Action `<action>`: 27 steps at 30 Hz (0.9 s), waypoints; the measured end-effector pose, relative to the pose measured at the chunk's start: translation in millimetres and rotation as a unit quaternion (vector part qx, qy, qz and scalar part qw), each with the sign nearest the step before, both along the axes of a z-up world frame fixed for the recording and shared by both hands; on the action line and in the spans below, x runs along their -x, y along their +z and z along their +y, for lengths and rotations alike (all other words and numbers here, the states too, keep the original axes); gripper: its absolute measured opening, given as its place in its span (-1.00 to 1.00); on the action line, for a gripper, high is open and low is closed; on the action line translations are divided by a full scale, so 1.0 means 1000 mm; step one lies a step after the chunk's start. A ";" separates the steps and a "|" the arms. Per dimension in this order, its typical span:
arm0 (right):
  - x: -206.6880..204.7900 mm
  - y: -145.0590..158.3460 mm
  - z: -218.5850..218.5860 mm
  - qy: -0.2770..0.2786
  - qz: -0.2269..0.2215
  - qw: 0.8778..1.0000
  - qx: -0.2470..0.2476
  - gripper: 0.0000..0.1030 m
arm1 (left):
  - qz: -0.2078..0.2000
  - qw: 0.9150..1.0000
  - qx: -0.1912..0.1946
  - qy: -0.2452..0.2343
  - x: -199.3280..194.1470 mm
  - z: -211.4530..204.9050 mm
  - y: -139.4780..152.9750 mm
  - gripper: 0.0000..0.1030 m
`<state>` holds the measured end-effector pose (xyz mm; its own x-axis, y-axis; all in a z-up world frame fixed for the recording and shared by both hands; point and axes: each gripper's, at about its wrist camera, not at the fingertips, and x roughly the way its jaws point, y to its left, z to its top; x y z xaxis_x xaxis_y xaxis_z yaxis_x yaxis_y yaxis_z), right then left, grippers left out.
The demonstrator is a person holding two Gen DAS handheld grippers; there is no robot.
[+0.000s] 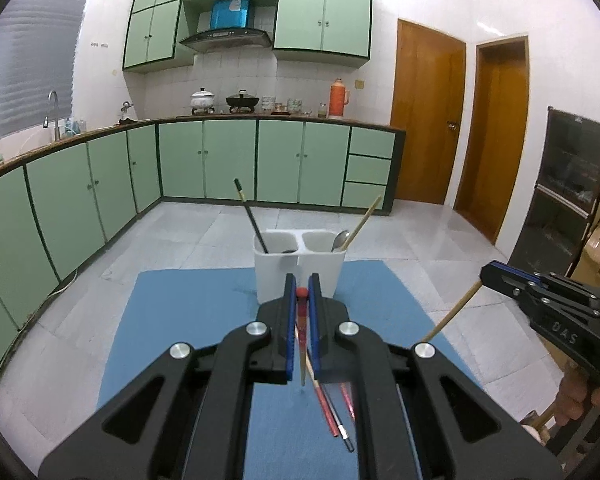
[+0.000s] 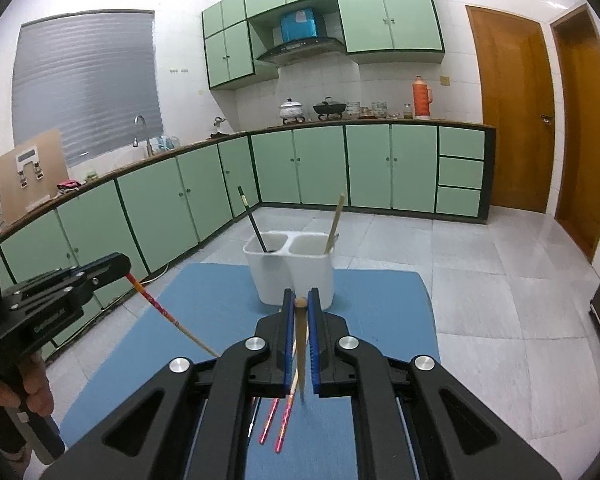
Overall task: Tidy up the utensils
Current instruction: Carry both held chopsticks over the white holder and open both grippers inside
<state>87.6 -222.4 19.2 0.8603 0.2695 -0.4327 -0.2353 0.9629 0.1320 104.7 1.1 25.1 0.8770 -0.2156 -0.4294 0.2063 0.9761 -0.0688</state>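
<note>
While both grippers hover above the blue mat (image 1: 188, 320), each is clamped on one chopstick: L gripper (image 1: 302, 284) pinches a red chopstick (image 1: 301, 320) w/ its tip hanging down, R gripper (image 2: 300, 300) pinches a tan chopstick (image 2: 301, 344) the same way. Jaws nearly closed on the sticks in both wrist views.

Progress, as I judge it: partly done. White holder (image 1: 300, 276) at 12 o'clock on the mat, two compartments. L compartment has a black chopstick (image 1: 252, 216) leaning to 11 o'clock; R compartment has a wood chopstick (image 1: 362, 222) leaning to 1 o'clock and a spoon (image 1: 341, 239). Left to do: the two held sticks, plus loose ones on the mat at 6 o'clock under the grippers, i.e. red/pink sticks (image 2: 278, 424) and a dark one (image 1: 336, 416). Exact count unclear, jaws hide part.

Room: holder sits near the mat's far edge at 12, w/ floor beyond, so the table drops off just past it. Open mat at 9 and 3 o'clock of the holder. Approach from above looks free, but leaning sticks jut out at 11 and 1, so prob. best to drop in near the middle wall. Grippers are side by side, apart; the held sticks angle toward each other, could cross if both go in together.
</note>
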 end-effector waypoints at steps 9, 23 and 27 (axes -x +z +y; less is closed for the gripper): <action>-0.006 0.012 0.003 0.015 -0.011 1.000 0.004 -0.87 | -0.009 1.000 0.010 -0.008 -0.002 0.005 0.014 -0.90; -0.035 0.069 0.005 0.027 -0.073 0.997 -0.005 -0.87 | -0.073 0.997 0.016 0.008 -0.018 0.013 0.056 -0.90; -0.057 0.092 0.008 0.026 -0.097 0.995 -0.009 -0.87 | -0.101 0.994 0.023 0.018 -0.033 0.014 0.076 -0.90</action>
